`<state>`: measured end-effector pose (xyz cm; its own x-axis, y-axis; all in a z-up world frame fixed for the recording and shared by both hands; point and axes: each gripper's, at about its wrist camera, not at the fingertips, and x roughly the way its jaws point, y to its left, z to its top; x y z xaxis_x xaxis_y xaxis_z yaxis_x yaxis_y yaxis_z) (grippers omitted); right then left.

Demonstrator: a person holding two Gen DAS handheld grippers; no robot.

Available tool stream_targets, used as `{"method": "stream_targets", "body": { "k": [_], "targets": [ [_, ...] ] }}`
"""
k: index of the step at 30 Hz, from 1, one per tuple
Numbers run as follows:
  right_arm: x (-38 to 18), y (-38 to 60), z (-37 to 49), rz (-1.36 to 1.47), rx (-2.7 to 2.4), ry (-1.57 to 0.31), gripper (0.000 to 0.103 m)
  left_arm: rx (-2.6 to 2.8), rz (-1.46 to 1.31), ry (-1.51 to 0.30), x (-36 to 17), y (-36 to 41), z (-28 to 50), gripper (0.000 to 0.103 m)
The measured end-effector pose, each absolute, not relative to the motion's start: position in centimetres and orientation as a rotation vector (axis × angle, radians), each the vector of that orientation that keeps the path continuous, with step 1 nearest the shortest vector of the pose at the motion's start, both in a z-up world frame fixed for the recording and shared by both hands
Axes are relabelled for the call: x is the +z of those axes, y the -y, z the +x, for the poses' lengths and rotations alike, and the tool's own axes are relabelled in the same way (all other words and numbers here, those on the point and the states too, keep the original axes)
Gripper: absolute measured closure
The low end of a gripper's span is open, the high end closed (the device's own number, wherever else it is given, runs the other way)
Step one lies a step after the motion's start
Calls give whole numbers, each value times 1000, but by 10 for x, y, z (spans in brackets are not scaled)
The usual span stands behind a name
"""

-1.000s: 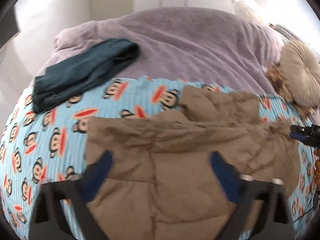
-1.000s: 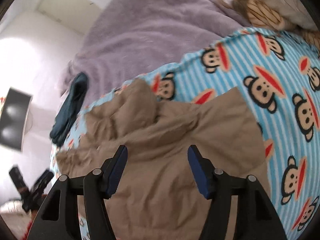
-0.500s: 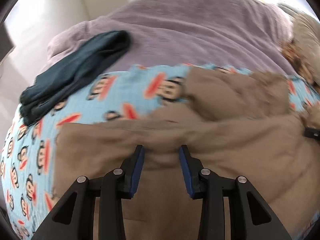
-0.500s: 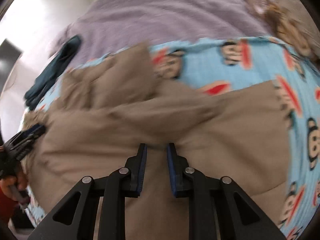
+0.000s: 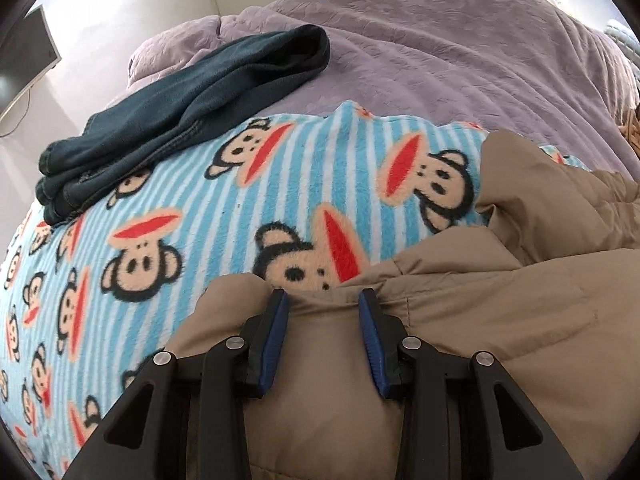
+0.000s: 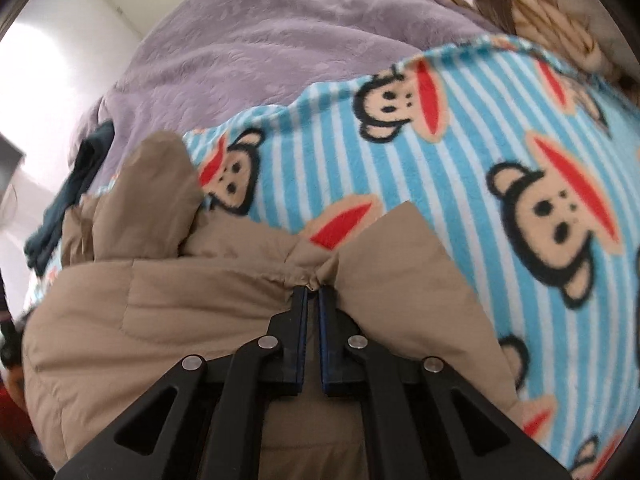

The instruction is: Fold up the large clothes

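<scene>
A tan padded jacket [image 5: 480,320] lies spread on a blue striped monkey-print blanket [image 5: 180,208]. My left gripper [image 5: 322,300] sits at the jacket's far edge, its blue pads pressing a thick bunched fold of tan fabric between them. In the right wrist view the same jacket [image 6: 180,300] fills the lower left. My right gripper [image 6: 313,292] is closing down tight, its jaws nearly touching and pinching a thin pucker of the jacket's edge at the tips. The jacket's hood or sleeve [image 6: 156,188] sticks up beyond it.
A folded dark teal garment [image 5: 192,100] lies at the blanket's far left, on a purple bedspread [image 5: 440,48]. A tan plush toy [image 6: 540,20] rests at the far right. A monitor [image 5: 24,60] and white walls stand beyond the bed.
Both grippers came down onto the jacket's far edge. The left jaws narrowed from wide open onto a fold; the right jaws closed from wide to nearly touching, pinching fabric.
</scene>
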<state>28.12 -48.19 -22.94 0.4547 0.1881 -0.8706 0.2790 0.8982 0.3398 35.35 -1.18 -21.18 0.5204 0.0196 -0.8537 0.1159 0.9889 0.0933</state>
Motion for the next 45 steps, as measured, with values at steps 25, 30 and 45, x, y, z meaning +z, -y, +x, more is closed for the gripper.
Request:
{"method": "stream_targets", "body": {
  "k": [25,30,45],
  "targets": [
    [-211,514,238,509,-261,-1149,86,80,143,-1064,-200,-37,339,56],
    [-221,507,248,443,-283,-1154,86,89,143,-1093,-208,-36,348,50],
    [-145,488,174,590,-267,-1166,44,40,79,-1120,-136,-53,259,47]
  ]
}}
